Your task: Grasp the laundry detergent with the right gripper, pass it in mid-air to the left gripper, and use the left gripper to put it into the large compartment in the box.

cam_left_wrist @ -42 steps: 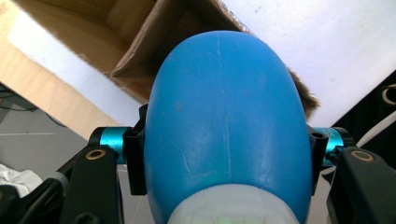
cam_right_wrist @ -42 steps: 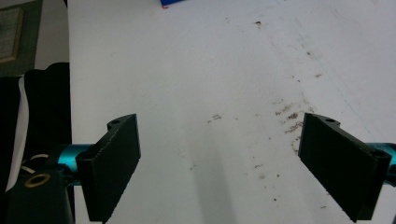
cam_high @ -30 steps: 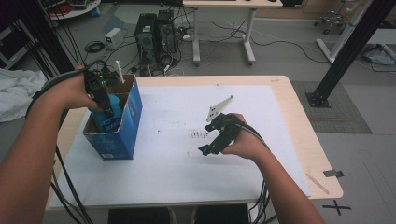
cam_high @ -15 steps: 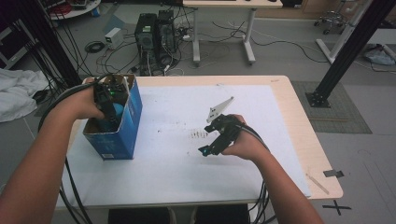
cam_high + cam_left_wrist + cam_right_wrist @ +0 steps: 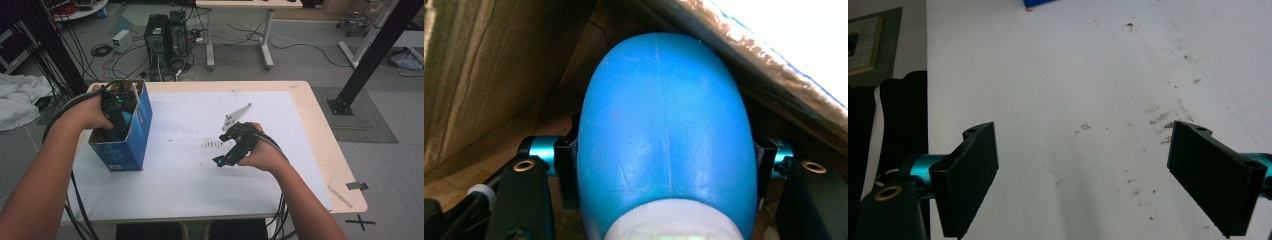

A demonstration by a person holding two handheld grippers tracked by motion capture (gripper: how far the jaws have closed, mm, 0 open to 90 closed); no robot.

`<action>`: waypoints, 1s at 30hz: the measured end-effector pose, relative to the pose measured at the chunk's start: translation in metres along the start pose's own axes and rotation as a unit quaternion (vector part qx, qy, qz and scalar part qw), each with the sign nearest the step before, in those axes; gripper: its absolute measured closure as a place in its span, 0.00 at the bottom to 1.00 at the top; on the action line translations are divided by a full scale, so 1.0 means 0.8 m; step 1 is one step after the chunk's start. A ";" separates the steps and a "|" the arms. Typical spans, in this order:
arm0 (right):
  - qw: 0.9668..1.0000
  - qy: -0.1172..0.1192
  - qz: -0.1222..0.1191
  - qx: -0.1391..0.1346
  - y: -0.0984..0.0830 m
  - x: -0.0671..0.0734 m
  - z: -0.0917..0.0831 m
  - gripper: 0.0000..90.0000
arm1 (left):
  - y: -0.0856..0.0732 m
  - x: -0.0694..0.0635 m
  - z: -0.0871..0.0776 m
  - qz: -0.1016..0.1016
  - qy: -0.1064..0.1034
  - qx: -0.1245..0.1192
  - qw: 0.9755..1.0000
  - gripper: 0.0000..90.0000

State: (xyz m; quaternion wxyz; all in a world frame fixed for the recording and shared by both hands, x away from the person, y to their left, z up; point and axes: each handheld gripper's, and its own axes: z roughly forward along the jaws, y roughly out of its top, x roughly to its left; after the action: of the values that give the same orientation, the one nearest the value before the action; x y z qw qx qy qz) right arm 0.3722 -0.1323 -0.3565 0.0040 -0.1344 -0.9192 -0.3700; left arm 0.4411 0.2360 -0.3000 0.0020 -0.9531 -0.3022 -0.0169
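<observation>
**benchtop_q:** where's the job sitting right now?

**me:** I'm standing at the table (image 5: 310, 120) with a set of tongs in each hand. My left gripper (image 5: 117, 107) is reaching down into the open top of the blue cardboard box (image 5: 132, 145) at the left edge, and it's gripping a blue egg-shaped thing (image 5: 664, 130) — jaws pressing it on both sides, clamped about as tight as they go around it. So the egg is sitting inside the box, between my jaws, with brown cardboard walls around it.

**benchtop_q:** going in or coming out?

**me:** My guess is I'm setting it down in there, so most of the job looks done. What's remaining is letting go and lifting the tongs clear. I can't tell whether it's touching the box floor yet — the egg is blocking that in the left gripper view.

**benchtop_q:** and the other hand?

**me:** My right gripper (image 5: 235, 150) is hovering just over the white sheet (image 5: 190, 175) near the middle of the table, well apart from the box. Jaws are standing wide, nothing between them, just some dark specks (image 5: 1158, 120) on the sheet.

**benchtop_q:** count?

**me:** One box, one blue egg, two grippers, one sheet. I'm not seeing any other loose objects waiting on the table.
</observation>
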 end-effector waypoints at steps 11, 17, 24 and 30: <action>1.000 0.001 0.000 0.000 -0.001 -0.001 0.002 0.14 | -0.001 0.001 -0.006 -0.001 -0.001 -0.004 1.000 0.36; 1.000 0.002 0.001 0.001 0.000 -0.001 0.003 0.14 | -0.006 0.003 -0.012 -0.006 0.002 -0.006 1.000 0.34; 1.000 0.000 0.001 -0.001 0.000 0.000 0.001 0.14 | -0.011 0.004 -0.023 -0.013 0.007 -0.012 1.000 0.32; 1.000 0.000 0.003 0.001 0.000 0.001 -0.002 0.14 | -0.011 0.002 -0.038 -0.015 0.012 -0.014 1.000 0.30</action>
State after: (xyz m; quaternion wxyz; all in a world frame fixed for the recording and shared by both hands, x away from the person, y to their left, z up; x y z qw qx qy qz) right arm 0.3710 -0.1330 -0.3555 0.0047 -0.1369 -0.9192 -0.3693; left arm 0.4365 0.2439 -0.2700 -0.0081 -0.9482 -0.3159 -0.0331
